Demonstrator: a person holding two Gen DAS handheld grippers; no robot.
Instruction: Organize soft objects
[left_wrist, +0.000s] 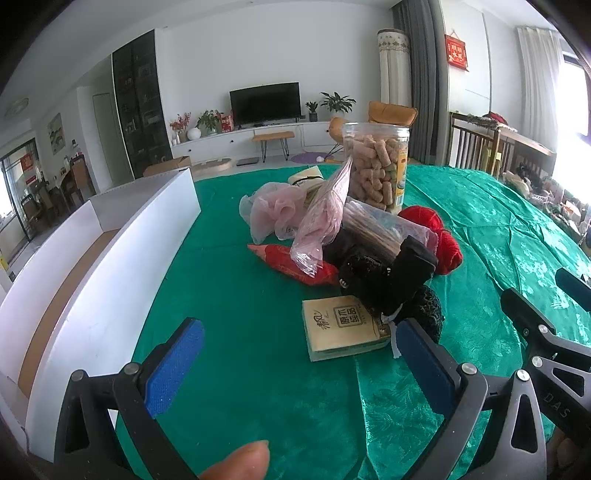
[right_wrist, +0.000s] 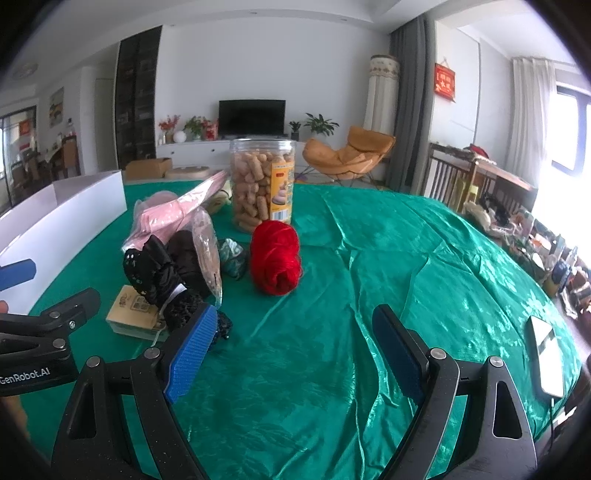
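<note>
A pile of things lies on the green tablecloth (left_wrist: 240, 295): black fabric (left_wrist: 384, 277), red yarn (right_wrist: 275, 256), pink gauzy cloth (left_wrist: 273, 210), a red pencil-shaped pouch (left_wrist: 295, 264) and a pink plastic bag (left_wrist: 325, 218). My left gripper (left_wrist: 295, 354) is open and empty, just in front of the pile. My right gripper (right_wrist: 295, 343) is open and empty, to the right of the black fabric (right_wrist: 162, 277) and short of the yarn. The white box (left_wrist: 110, 236) stands open at the left.
A clear jar of snacks (right_wrist: 262, 184) stands behind the pile. A small tan tissue pack (left_wrist: 340, 328) lies under the black fabric. A phone (right_wrist: 546, 354) lies at the table's right edge. A wooden railing (right_wrist: 480, 177) is beyond it.
</note>
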